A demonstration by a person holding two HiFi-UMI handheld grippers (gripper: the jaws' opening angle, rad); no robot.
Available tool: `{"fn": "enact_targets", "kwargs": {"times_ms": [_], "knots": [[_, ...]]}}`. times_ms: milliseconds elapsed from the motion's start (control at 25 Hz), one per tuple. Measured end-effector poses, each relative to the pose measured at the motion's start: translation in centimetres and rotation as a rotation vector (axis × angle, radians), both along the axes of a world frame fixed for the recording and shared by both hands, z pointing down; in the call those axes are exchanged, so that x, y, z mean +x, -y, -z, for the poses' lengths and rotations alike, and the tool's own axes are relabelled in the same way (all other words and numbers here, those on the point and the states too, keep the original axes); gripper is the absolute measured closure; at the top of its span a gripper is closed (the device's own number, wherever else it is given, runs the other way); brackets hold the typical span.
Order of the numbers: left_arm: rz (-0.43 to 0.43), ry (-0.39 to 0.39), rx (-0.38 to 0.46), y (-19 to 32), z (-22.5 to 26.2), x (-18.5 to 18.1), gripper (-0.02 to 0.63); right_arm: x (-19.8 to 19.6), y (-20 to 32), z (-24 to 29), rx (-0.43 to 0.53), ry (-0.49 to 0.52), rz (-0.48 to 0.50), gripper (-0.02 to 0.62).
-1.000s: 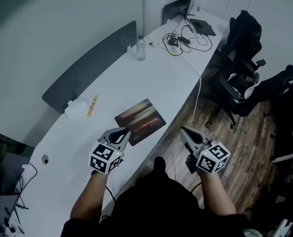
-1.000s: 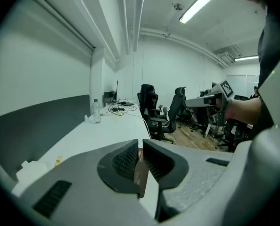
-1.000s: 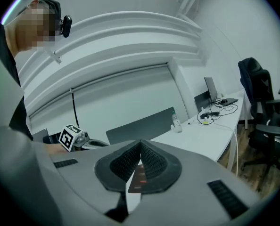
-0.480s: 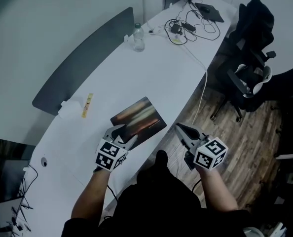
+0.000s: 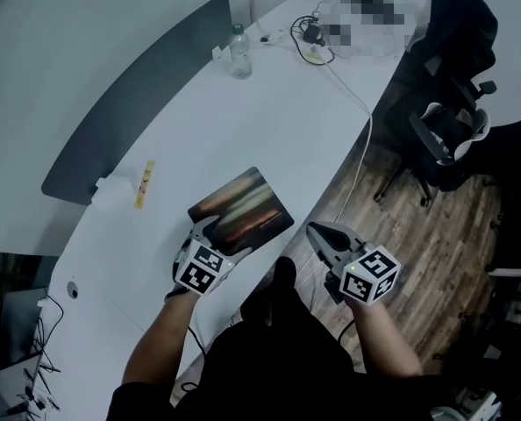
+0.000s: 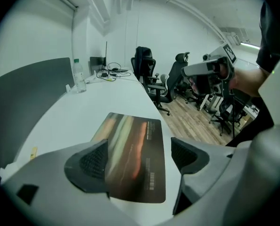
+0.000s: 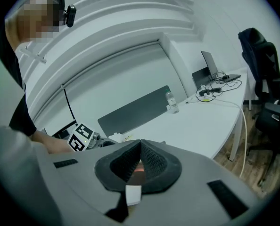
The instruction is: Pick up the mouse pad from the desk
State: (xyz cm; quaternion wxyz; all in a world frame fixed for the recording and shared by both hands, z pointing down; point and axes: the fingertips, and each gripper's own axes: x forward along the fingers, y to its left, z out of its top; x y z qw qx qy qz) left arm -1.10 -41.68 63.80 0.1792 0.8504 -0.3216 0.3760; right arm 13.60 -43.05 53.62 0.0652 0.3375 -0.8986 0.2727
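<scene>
The dark rectangular mouse pad (image 5: 241, 210) with orange streaks lies flat at the near edge of the curved white desk (image 5: 269, 121). The left gripper (image 6: 139, 158) is opening its jaws astride the pad's near end, not pressing it. The right gripper (image 7: 139, 150), jaws closed and empty, hangs right of the desk.

— What sort of place is this?
— An office. There's a long white surface (image 5: 269, 121) backed by a grey divider panel (image 5: 129, 121), swivel chairs (image 5: 449, 130) on a wood floor (image 5: 392, 226), and a laptop (image 7: 210, 61) and tangled cables (image 5: 313, 38) at the far end.
</scene>
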Motion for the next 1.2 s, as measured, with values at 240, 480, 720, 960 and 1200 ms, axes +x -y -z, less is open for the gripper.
{"fn": "enact_targets", "kwargs": {"times_ms": [240, 480, 720, 960, 1200], "knots": [[-0.042, 0.023, -0.067, 0.6, -3.6, 0.8, 0.142, 0.7, 0.7, -1.5, -0.042, 0.012, -0.024, 0.592], [-0.133, 0.094, -0.088, 1.1, -7.5, 1.0, 0.106, 0.8, 0.9, -2.3, -0.061, 0.006, -0.035, 0.591], [-0.16, 0.136, -0.126, 1.8, -9.3, 0.7, 0.103, 1.4, 1.0, -3.2, -0.086, 0.002, -0.053, 0.592], [-0.189, 0.123, -0.128, 2.1, -9.5, 0.8, 0.103, 1.3, 1.1, -3.4, -0.092, 0.005, -0.053, 0.592], [-0.174, 0.096, -0.104, 2.4, -9.5, 0.7, 0.103, 0.3, 1.1, -3.8, -0.098, 0.015, -0.046, 0.591]]}}
